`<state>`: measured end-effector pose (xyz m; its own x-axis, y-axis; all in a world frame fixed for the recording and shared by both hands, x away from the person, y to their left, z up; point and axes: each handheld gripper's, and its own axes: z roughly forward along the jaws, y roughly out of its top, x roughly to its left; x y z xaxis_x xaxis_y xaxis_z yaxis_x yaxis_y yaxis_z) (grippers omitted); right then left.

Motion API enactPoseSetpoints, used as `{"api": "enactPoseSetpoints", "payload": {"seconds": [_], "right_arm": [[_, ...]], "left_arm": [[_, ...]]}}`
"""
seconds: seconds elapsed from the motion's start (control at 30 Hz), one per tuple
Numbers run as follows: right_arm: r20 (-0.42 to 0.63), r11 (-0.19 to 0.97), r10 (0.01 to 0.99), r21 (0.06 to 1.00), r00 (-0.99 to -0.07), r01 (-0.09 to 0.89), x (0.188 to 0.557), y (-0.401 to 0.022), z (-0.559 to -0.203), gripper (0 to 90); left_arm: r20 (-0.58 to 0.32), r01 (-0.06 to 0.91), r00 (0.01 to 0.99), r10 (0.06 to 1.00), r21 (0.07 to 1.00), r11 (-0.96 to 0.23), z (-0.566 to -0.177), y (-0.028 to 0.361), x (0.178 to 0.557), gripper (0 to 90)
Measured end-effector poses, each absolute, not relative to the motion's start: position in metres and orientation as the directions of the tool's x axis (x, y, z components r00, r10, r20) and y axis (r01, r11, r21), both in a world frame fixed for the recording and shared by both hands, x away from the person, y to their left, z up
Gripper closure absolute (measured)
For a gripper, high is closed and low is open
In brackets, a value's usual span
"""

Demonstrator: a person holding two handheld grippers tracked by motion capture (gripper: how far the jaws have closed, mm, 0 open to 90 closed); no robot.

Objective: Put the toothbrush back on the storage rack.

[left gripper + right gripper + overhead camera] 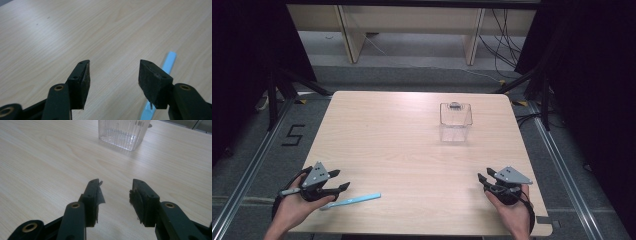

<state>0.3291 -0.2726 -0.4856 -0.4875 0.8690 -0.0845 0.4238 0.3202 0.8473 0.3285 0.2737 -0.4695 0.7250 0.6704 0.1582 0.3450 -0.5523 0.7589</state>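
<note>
A light blue toothbrush (352, 201) lies flat near the table's front left edge. My left gripper (341, 180) hovers just behind its head end, open, with nothing between the jaws; in the left gripper view the toothbrush (167, 65) runs past the right jaw of that gripper (113, 71). A clear ribbed square container (455, 121) stands upright at the back right of the table, with a small dark object at its far rim. My right gripper (485, 178) rests at the front right, open and empty. In the right gripper view the container (123, 133) stands ahead of that gripper (115, 188).
The light wooden table (402, 150) is bare between the grippers and the container. Beyond its far edge are a grey floor, wooden furniture legs and cables. Dark curtains and metal rails flank both sides.
</note>
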Motion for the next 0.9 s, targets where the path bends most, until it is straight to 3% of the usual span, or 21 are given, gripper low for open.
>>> {"api": "enactPoseSetpoints", "payload": {"seconds": [0.2, 0.43, 0.9], "right_arm": [[-0.086, 0.324, 0.869, 0.844, -0.488, 0.428, 0.328, -0.272, -0.483, 59.1], [-0.080, 0.317, 0.869, 0.849, -0.489, 0.424, 0.329, -0.274, -0.482, 59.0], [-0.097, 0.332, 0.864, 0.847, -0.494, 0.414, 0.328, -0.274, -0.477, 58.6]], "left_arm": [[0.172, 0.342, 0.799, 0.576, 0.658, -0.671, -0.468, 0.267, 0.332, 45.6], [0.107, 0.354, 0.860, 0.500, 0.580, -0.734, -0.470, 0.253, 0.338, 52.5], [0.018, 0.327, 0.939, 0.344, 0.267, -0.907, -0.467, 0.216, 0.355, 62.4]]}}
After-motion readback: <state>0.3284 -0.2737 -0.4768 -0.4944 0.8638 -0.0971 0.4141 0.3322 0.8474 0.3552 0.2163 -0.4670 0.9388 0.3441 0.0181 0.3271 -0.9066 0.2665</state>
